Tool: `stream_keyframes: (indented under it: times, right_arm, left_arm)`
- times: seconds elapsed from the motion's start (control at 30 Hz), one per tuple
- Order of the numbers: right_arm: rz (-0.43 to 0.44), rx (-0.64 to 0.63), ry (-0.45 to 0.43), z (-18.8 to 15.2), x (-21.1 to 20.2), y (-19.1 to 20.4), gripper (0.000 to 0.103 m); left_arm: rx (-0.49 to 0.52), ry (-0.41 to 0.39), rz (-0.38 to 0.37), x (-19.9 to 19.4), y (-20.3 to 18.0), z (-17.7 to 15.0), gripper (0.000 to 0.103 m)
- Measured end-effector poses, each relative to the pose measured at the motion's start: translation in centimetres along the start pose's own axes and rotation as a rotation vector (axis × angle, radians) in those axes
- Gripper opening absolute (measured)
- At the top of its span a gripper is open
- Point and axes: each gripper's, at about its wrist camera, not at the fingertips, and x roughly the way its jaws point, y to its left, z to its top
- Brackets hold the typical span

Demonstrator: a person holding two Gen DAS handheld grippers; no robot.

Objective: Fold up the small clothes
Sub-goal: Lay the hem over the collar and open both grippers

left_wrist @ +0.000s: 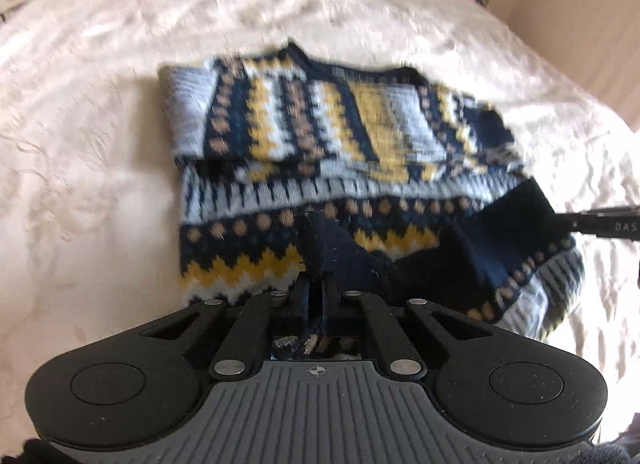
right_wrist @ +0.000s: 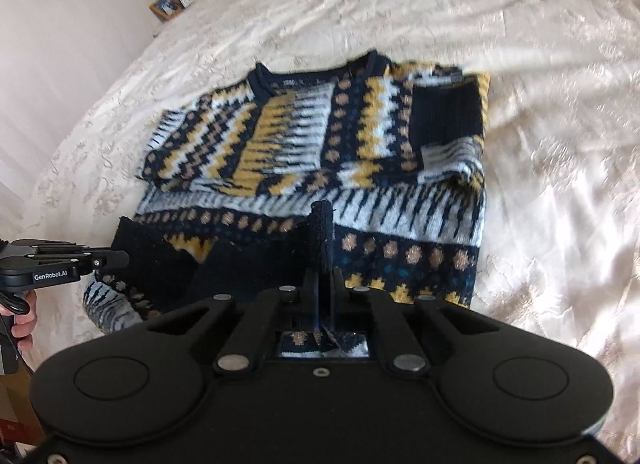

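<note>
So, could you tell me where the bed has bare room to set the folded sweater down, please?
The white bedspread lies bare right of the sweater, and also beyond its collar and to its left. It is crowded at the near hem, where the left gripper and right gripper pinch it.

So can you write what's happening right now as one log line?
stage: folding sweater on bed | left gripper: shut on hem | right gripper: shut on hem | sleeves: folded in
</note>
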Motion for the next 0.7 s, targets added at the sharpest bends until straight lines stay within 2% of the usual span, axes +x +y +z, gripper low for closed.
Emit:
stream_keyframes:
  times: [0.23,0.43,0.53,0.7]
  right_arm:
    - [-0.026,-0.020,-0.075,1.7,-2.1,0.6,0.012]
    - [-0.035,-0.036,-0.179,5.7,-3.2,0.9,0.011]
    - [-0.047,-0.045,-0.206,8.5,-2.7,0.8,0.011]
    - [-0.086,-0.050,-0.214,12.7,0.0,0.2,0.011]
  left_arm:
    - [-0.010,-0.086,0.055,-2.8,-0.1,1.9,0.005]
    - [0.032,-0.201,0.080,-4.8,-0.1,6.4,0.005]
    - [0.047,-0.230,0.080,-4.5,0.1,8.9,0.005]
    - [0.064,-0.236,0.103,-1.5,0.5,13.5,0.005]
